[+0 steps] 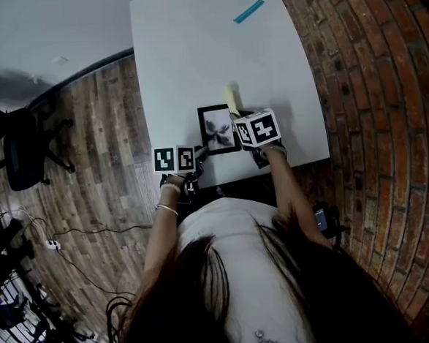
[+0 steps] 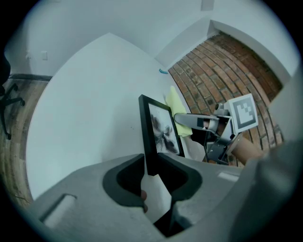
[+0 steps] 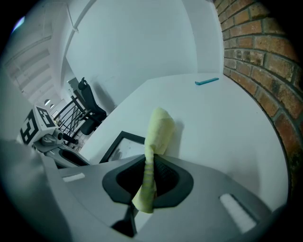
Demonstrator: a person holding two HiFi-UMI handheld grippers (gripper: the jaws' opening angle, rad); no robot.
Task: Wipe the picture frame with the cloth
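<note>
A black picture frame point(image 1: 218, 129) with a grey print stands near the white table's front edge. My left gripper point(image 2: 150, 174) is shut on the frame's near edge point(image 2: 147, 142) and holds it on its side. The pale yellow cloth point(image 3: 154, 151) is pinched in my right gripper point(image 3: 147, 182), and its free end sticks up past the jaws. In the head view the cloth point(image 1: 231, 98) shows just beyond the frame, above the right gripper point(image 1: 250, 131). From the right gripper view, the frame point(image 3: 124, 144) lies to the left of the cloth.
A teal pen-like object point(image 1: 249, 11) lies at the table's point(image 1: 191, 51) far right. A brick wall point(image 1: 371, 105) runs along the right side. A black office chair point(image 1: 22, 147) stands on the wood floor to the left, with cables and racks beside it.
</note>
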